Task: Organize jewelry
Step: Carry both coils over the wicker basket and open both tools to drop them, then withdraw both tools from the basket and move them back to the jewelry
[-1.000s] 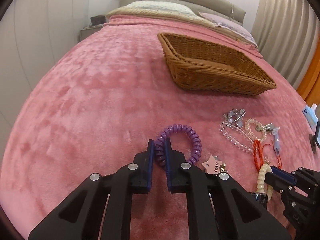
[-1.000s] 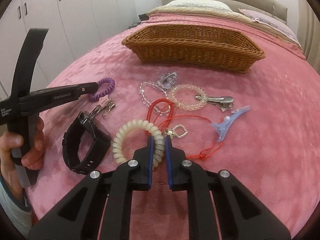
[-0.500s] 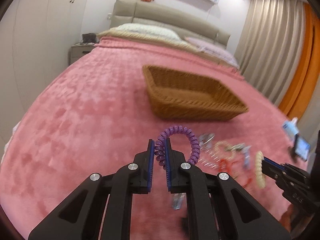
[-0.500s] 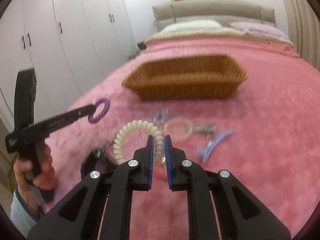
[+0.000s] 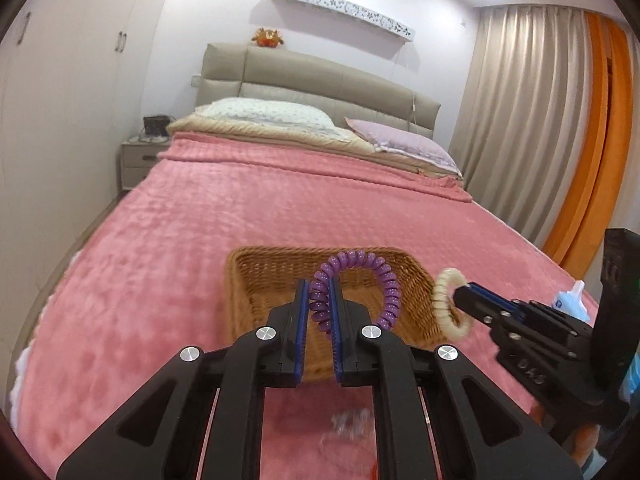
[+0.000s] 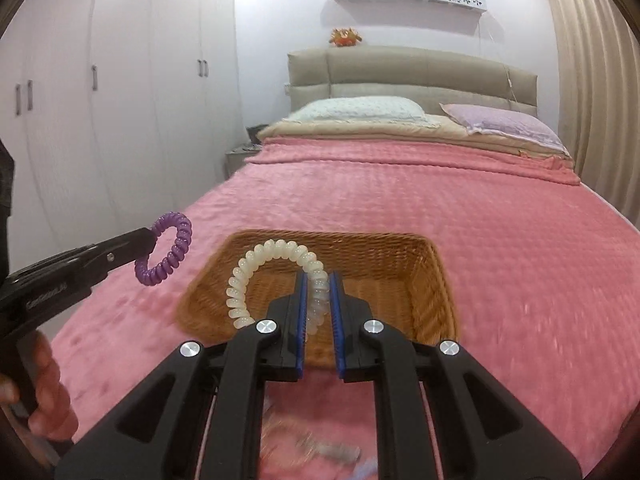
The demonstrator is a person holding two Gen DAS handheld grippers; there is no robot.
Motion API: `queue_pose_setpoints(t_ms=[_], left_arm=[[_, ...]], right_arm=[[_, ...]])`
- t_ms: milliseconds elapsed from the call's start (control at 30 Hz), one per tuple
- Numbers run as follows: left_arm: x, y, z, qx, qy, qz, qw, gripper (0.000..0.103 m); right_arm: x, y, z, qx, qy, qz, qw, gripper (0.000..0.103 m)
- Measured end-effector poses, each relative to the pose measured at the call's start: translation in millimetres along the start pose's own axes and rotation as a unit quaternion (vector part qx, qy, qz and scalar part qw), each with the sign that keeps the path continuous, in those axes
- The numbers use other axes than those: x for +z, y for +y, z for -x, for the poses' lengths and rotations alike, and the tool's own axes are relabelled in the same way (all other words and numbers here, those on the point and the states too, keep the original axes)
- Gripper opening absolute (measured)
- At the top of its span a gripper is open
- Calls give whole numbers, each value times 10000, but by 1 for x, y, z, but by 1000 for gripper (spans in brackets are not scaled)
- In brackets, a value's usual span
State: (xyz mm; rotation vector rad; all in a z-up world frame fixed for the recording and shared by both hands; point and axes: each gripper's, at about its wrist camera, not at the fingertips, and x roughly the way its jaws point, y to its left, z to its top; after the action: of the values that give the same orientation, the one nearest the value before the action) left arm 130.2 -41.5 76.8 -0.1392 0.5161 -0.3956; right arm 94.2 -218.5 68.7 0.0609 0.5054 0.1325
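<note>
Looking from my two wrist cameras, the biggest thing I have is the bed under its pink blanket, running back to two pillows and a padded grey headboard. White wardrobe doors fill the wall on the left side, and beige and orange curtains hang on the right. On the blanket sits a rectangular wicker basket, open side up, and I see nothing lying in the part of it that shows. My left gripper has its jaws drawn in narrow, pinching a purple spiral hair tie that arches up and to the right, in front of the basket. My right gripper is likewise narrow, clamped on a cream spiral hair tie that curls up to the left, its loop in front of the basket's inside. Both ties are off the blanket, carried clear of it. Part of a hand shows on the left gripper's handle. Below my fingers, a few small pieces of jewelry on the blanket are too blurred to name
</note>
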Motion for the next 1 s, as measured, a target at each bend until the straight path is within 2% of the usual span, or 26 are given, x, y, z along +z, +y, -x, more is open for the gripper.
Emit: queue_pose_setpoints(t_ms=[233,333,467,533,667,733,767,800,833,1000], left_arm=[[-7,7,-74,158,438,0,9989,8],[-14,12,-93,212,649,5,9977,8],[-23,19,-111,321,937,-13,9951,8],[-27,20,-116,408,1015,-6,9940,8],[-28,25,-119,480,1021,37,9936,9],[-27,26,-115,395,987,95,9943,18],[-26,27,-111,347,932,136,9949,31],[-26,26,-106,328,850,149,9957,35],[-25,25,-100,310,775,152,9964,38],[-16,21,-59,118,419,221,9988,38]], right_arm=[[3,-24,-82,-182,552,-236,9980,9],[-4,-30,-101,-274,673,-176,9972,9],[-16,-37,-126,-336,1107,-273,9929,9],[-18,-38,-130,-341,1189,-321,9918,9],[-18,-44,-131,-255,1202,-478,9913,10],[-18,-48,-133,-184,1254,-576,9903,16],[-19,-50,-132,-144,1244,-629,9901,26],[-19,-51,-129,-154,1207,-657,9904,36],[-19,-52,-125,-143,1136,-667,9912,40],[-10,-50,-89,-69,813,-700,9942,40]])
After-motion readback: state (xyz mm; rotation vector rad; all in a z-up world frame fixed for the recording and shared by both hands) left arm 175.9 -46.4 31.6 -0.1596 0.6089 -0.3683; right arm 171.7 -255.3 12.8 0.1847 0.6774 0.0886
